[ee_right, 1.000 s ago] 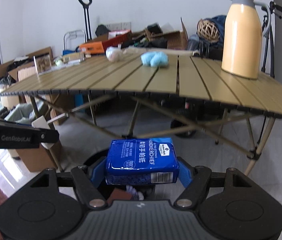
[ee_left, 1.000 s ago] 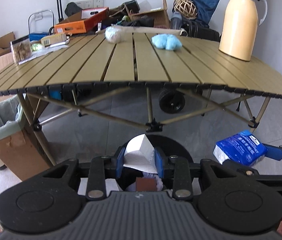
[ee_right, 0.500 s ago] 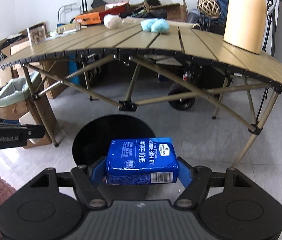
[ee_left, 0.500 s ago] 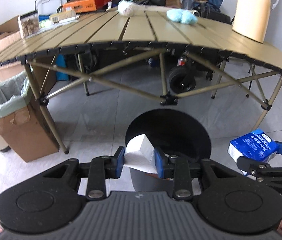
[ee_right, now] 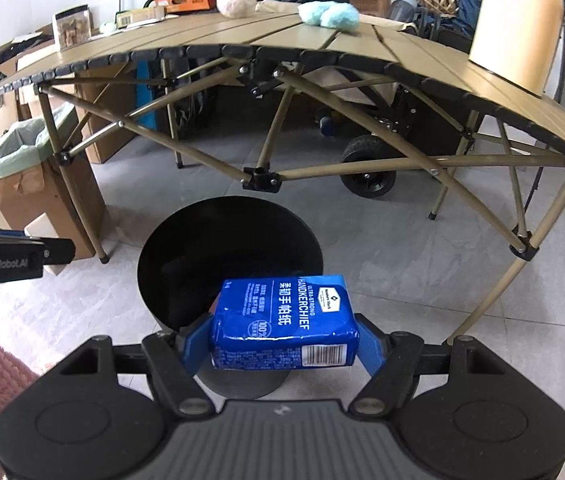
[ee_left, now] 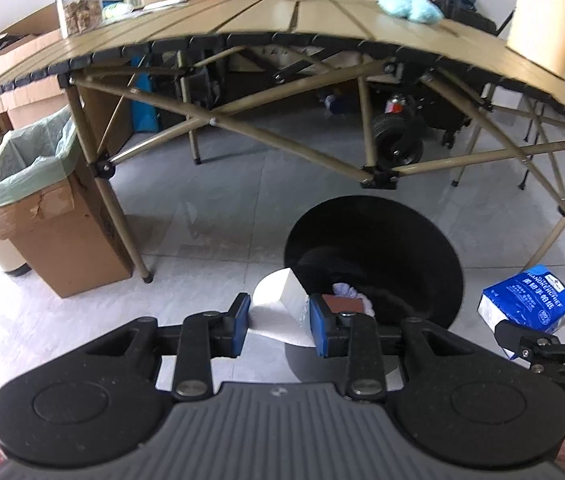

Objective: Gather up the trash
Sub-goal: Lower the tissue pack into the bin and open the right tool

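My left gripper (ee_left: 278,330) pinches a white crumpled paper (ee_left: 278,308), my right gripper (ee_right: 282,344) a blue tissue packet (ee_right: 284,322), both at the near rim of the round black bin (ee_right: 186,256); neither is dropped yet, and fluffy scraps (ee_right: 328,14) wait on the far table.

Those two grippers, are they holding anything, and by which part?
Left gripper pinches a white paper wad across its middle. Right gripper clamps a blue tissue pack by its two short ends.
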Motion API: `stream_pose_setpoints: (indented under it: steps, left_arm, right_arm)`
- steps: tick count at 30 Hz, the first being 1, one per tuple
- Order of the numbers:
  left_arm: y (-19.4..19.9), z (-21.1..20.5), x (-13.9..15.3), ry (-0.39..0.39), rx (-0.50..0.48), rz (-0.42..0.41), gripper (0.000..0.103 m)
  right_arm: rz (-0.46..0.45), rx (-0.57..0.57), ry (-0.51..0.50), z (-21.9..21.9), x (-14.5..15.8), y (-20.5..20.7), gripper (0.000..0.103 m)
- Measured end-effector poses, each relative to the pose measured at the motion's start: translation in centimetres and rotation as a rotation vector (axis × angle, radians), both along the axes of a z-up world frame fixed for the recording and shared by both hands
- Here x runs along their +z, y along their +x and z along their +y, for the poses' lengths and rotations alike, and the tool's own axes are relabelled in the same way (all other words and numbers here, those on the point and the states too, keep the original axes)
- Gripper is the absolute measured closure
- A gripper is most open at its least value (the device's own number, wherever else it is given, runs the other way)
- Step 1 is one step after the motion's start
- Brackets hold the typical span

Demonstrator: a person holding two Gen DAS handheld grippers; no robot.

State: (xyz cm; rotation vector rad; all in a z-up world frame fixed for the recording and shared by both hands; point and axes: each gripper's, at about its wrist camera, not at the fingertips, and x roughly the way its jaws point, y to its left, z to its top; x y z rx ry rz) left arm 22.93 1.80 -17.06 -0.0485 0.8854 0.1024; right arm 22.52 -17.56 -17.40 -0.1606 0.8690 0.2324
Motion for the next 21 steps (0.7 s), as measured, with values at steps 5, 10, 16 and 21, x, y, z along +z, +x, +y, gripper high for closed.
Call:
stream_pose_setpoints:
  steps: [5, 10, 16, 21]
  left_arm:
    - [0.9, 0.7, -0.7, -0.004, 0.035, 0.025, 0.071]
    - [1.9, 1.7, -1.6, -0.032, 0.084, 0.069, 0.071]
    - [2.5, 2.0, -2.2, -0.020, 0.115, 0.080, 0.071]
    - [3.2, 2.6, -2.6, -0.020, 0.150, 0.094, 0.071]
  right_arm:
    - [0.012, 0.026, -0.013, 1.3, -0.6, 1.4, 0.031]
    - [0.059, 0.030, 0.018, 1.9, -1.4, 3.1, 0.031]
    - [0.083, 0.042, 0.017, 2.9, -2.4, 5.1, 0.031]
    - [0.104, 0.055, 0.014, 3.9, -3.3, 6.9, 0.031]
